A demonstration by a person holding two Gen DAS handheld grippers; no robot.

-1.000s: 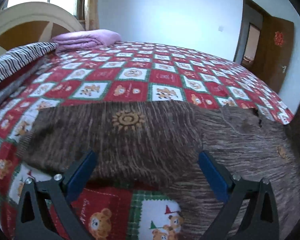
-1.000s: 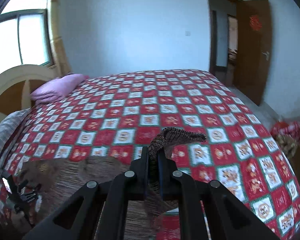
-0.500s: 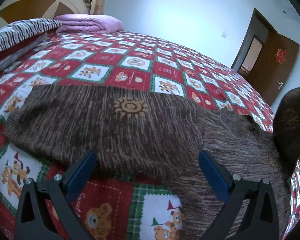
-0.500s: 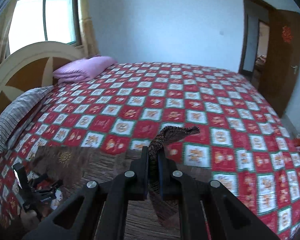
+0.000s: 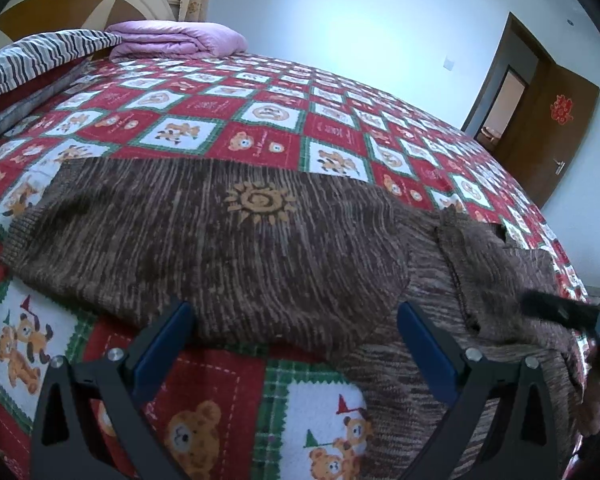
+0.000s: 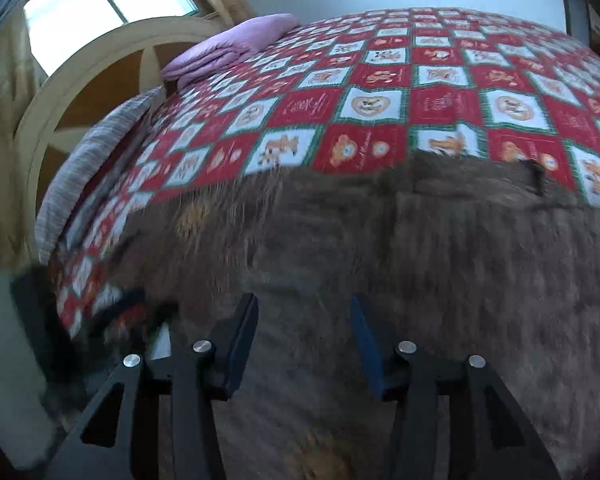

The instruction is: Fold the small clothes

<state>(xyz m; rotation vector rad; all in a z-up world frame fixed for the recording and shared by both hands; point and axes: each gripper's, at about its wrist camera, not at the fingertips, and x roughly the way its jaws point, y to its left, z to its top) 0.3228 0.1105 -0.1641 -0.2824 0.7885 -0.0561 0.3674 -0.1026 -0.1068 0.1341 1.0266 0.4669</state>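
Note:
A brown knitted sweater (image 5: 236,248) with a tan sun motif (image 5: 260,204) lies spread on the red, white and green checked bedspread (image 5: 260,120). My left gripper (image 5: 296,320) stands open just above the sweater's near edge, nothing between its blue pads. A folded-over part of the sweater (image 5: 496,264) rests on its right side. In the right wrist view the picture is blurred; the sweater (image 6: 420,248) fills the lower half. My right gripper (image 6: 304,320) hangs low over it with its jaws opening and nothing pinched between them. A dark finger of the right gripper (image 5: 560,312) shows at the left view's right edge.
A folded purple quilt (image 5: 176,40) and a striped blanket (image 5: 40,60) lie by the curved headboard (image 6: 84,92) at the far left. A brown door (image 5: 556,120) stands open in the far right wall. The bed's right edge runs close to the sweater.
The right gripper came down with the sleeve end it was shut on, laid it on the sweater and has let go. The left gripper stayed put, rolling slightly.

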